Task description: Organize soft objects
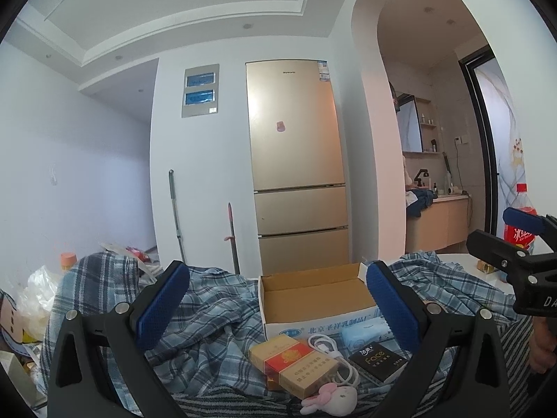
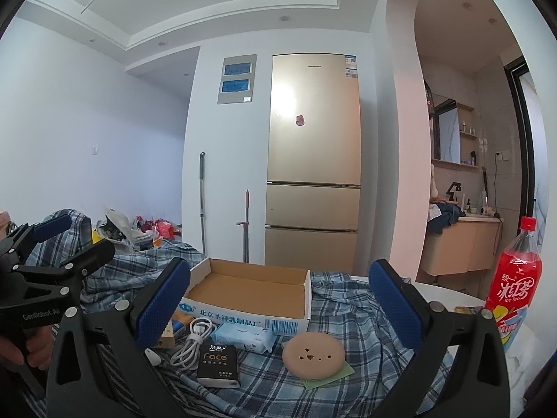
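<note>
An open, empty cardboard box (image 1: 313, 289) (image 2: 250, 289) sits on a blue plaid cloth (image 1: 216, 313) (image 2: 348, 327). In front of it lie a pink-and-white plush bunny (image 1: 330, 399), a blue tissue pack (image 1: 365, 334) (image 2: 243, 336), a black "Face" tissue pack (image 1: 377, 360) (image 2: 219, 365), a white cable (image 1: 334, 355) (image 2: 195, 345), a cigarette carton (image 1: 292, 365) and a round tan sponge (image 2: 313, 351). My left gripper (image 1: 278, 303) is open and empty above the items. My right gripper (image 2: 278, 301) is open and empty above them too.
A red iced-tea bottle (image 2: 515, 278) (image 1: 522, 223) stands on the white table at the right. A gold fridge (image 1: 296, 160) stands behind, with mop handles (image 1: 175, 209) beside it. Clutter and bags (image 1: 38, 296) lie at the left.
</note>
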